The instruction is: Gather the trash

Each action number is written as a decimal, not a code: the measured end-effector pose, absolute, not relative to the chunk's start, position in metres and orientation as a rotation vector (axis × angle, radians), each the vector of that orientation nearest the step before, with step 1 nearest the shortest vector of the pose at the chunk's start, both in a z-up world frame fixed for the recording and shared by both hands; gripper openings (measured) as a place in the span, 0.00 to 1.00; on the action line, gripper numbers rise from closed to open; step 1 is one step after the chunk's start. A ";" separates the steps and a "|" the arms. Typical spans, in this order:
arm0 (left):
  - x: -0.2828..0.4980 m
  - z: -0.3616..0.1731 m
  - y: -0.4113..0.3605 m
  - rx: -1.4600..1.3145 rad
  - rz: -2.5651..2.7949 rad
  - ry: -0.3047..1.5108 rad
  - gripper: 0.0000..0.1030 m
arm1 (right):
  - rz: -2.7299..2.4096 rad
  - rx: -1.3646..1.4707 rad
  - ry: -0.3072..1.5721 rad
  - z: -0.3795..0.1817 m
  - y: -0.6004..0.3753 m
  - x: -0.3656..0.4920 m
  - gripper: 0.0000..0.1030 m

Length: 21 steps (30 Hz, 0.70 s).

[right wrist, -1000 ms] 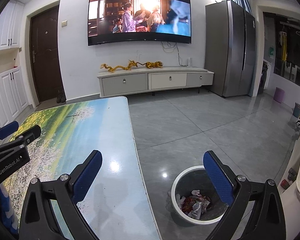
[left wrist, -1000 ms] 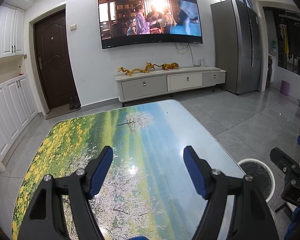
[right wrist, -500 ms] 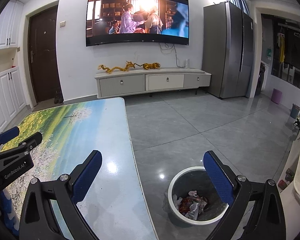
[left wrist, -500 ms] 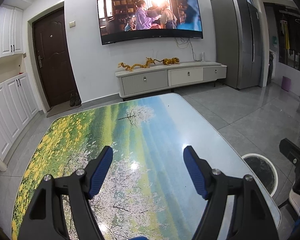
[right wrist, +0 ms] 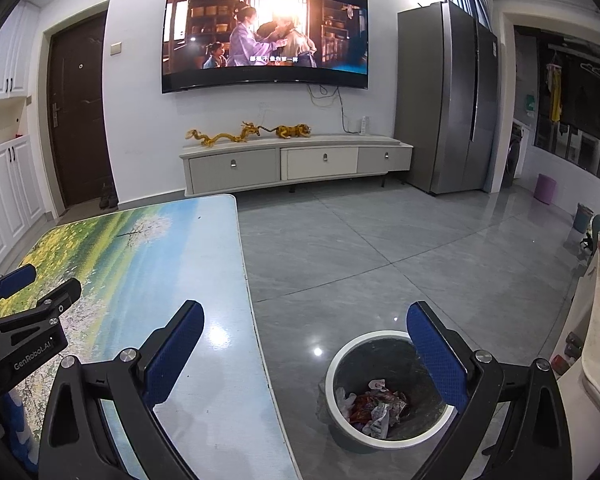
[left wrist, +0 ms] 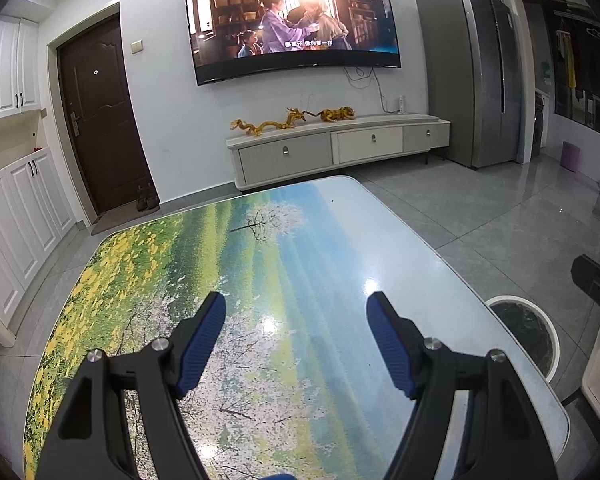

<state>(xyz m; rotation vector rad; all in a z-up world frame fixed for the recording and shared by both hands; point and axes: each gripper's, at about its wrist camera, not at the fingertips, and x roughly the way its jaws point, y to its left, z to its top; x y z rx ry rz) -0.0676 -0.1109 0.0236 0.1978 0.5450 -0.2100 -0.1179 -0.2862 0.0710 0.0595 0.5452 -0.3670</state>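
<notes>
A round white-rimmed trash bin (right wrist: 346,420) stands on the floor right of the table and holds crumpled wrappers (right wrist: 380,404). Its rim also shows in the left wrist view (left wrist: 552,332). My right gripper (right wrist: 304,320) is open and empty, held above the gap between the table edge and the bin. My left gripper (left wrist: 296,308) is open and empty above the table (left wrist: 260,264), which has a landscape print. The left gripper also shows in the right wrist view (right wrist: 24,304), at the far left. No loose trash shows on the table.
A TV console (left wrist: 340,152) stands against the far wall under a wall-mounted TV (left wrist: 292,28). A grey refrigerator (right wrist: 448,100) stands at the right, white cabinets (left wrist: 16,216) and a dark door (left wrist: 100,116) at the left. Grey tiled floor (right wrist: 380,240) surrounds the table.
Both grippers have drawn back and risen slightly, so more of the table and the bin shows. Both stay open and empty.
</notes>
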 end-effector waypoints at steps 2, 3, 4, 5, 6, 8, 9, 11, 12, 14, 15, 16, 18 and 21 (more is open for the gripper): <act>-0.068 0.023 -0.111 0.199 -0.214 0.545 0.70 | -0.370 0.059 0.545 0.071 -0.287 -0.118 0.97; -0.069 0.023 -0.112 0.199 -0.217 0.546 0.70 | -0.371 0.060 0.545 0.072 -0.287 -0.117 0.97; -0.069 0.023 -0.113 0.199 -0.220 0.546 0.70 | -0.371 0.061 0.546 0.072 -0.288 -0.118 0.97; -0.069 0.023 -0.114 0.199 -0.224 0.547 0.70 | -0.372 0.061 0.546 0.071 -0.288 -0.118 0.97; -0.070 0.023 -0.114 0.201 -0.228 0.546 0.70 | -0.372 0.060 0.546 0.071 -0.288 -0.118 0.97; -0.071 0.023 -0.116 0.204 -0.235 0.545 0.70 | -0.374 0.059 0.547 0.071 -0.288 -0.118 0.97; -0.072 0.023 -0.117 0.205 -0.240 0.545 0.70 | -0.374 0.060 0.547 0.071 -0.289 -0.118 0.97; -0.073 0.024 -0.119 0.207 -0.248 0.544 0.70 | -0.377 0.059 0.547 0.071 -0.290 -0.118 0.97; -0.074 0.024 -0.121 0.208 -0.253 0.544 0.70 | -0.378 0.060 0.547 0.070 -0.291 -0.118 0.97; -0.075 0.024 -0.123 0.210 -0.260 0.543 0.70 | -0.380 0.061 0.548 0.069 -0.292 -0.119 0.97; -0.075 0.025 -0.124 0.209 -0.264 0.544 0.70 | -0.382 0.061 0.549 0.068 -0.290 -0.120 0.97; -0.075 0.025 -0.124 0.208 -0.268 0.544 0.70 | -0.384 0.060 0.549 0.068 -0.291 -0.120 0.97; -0.076 0.026 -0.127 0.211 -0.274 0.541 0.70 | -0.386 0.059 0.551 0.068 -0.291 -0.120 0.97; -0.077 0.029 -0.133 0.216 -0.280 0.533 0.70 | -0.390 0.065 0.556 0.066 -0.295 -0.121 0.97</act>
